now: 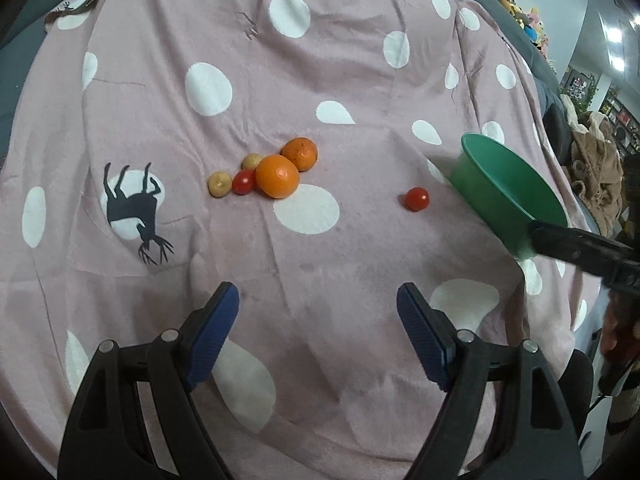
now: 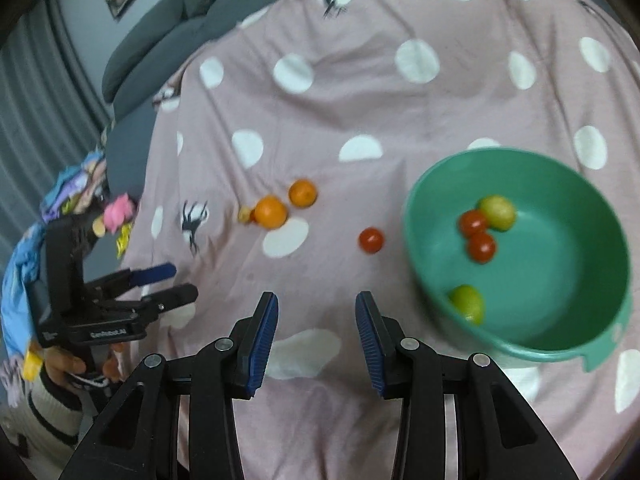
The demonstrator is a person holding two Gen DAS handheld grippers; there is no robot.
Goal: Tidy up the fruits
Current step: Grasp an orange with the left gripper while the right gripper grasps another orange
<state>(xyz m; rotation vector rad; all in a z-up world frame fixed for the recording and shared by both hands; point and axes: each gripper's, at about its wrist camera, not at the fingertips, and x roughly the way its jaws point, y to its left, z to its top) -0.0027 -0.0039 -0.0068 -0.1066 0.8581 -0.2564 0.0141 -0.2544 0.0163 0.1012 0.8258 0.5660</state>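
Right wrist view — both grippers, left gripper [image 2: 176,280] and right gripper [image 2: 317,304], agape, empty — lone tomato [image 2: 371,240] beside green bowl [image 2: 416,216].

Both views are evenly lit by soft, dim indoor light; ceiling lamps [image 1: 614,46] flare white at the upper right of the left wrist view. Shadows under the fruit are faint. Fisheye distortion bends the pink spotted cloth [image 1: 320,92] toward dark vignetted corners. The right wrist view is softer: the green bowl [image 2: 520,344] shows slight blur.
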